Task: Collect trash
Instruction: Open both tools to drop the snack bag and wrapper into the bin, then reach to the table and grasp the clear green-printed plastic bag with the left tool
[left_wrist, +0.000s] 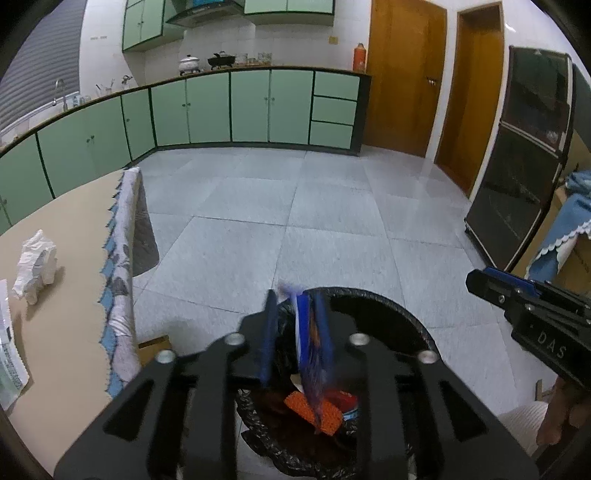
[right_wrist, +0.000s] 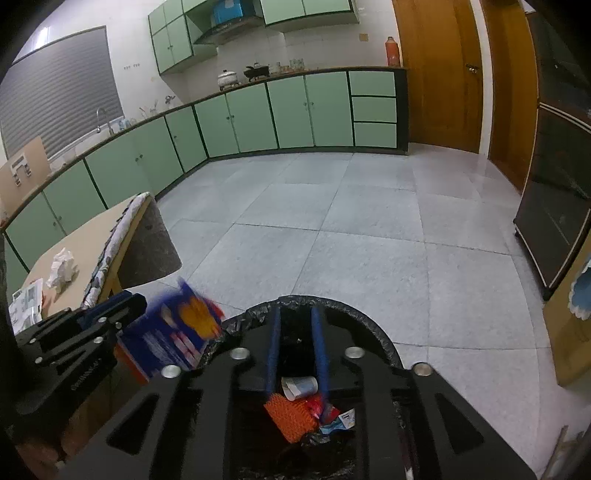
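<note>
My left gripper (left_wrist: 295, 332) stands partly spread above the round bin lined with crinkled black plastic (left_wrist: 388, 299). A flat blue snack packet with orange print (left_wrist: 314, 354) hangs between the blue-padded fingers, motion-blurred; whether the pads still press it I cannot tell. My right gripper (right_wrist: 297, 347) is likewise partly spread over the same bin, nothing between its fingers.

Bin contents, seen from the right wrist: an orange mesh-textured wrapper (right_wrist: 291, 417), a small white paper cup on its side (right_wrist: 301, 386), a red glossy wrapper (right_wrist: 319, 406) and a crumpled blue-white scrap (right_wrist: 341, 421), all resting together on the black liner.

To the left, a beige tabletop (left_wrist: 66, 229) edged with a patterned cloth carries a crumpled white tissue (left_wrist: 37, 262) and a printed paper sheet (left_wrist: 9, 354), well apart from the bin. The floor is grey square tile (left_wrist: 332, 221).
</note>
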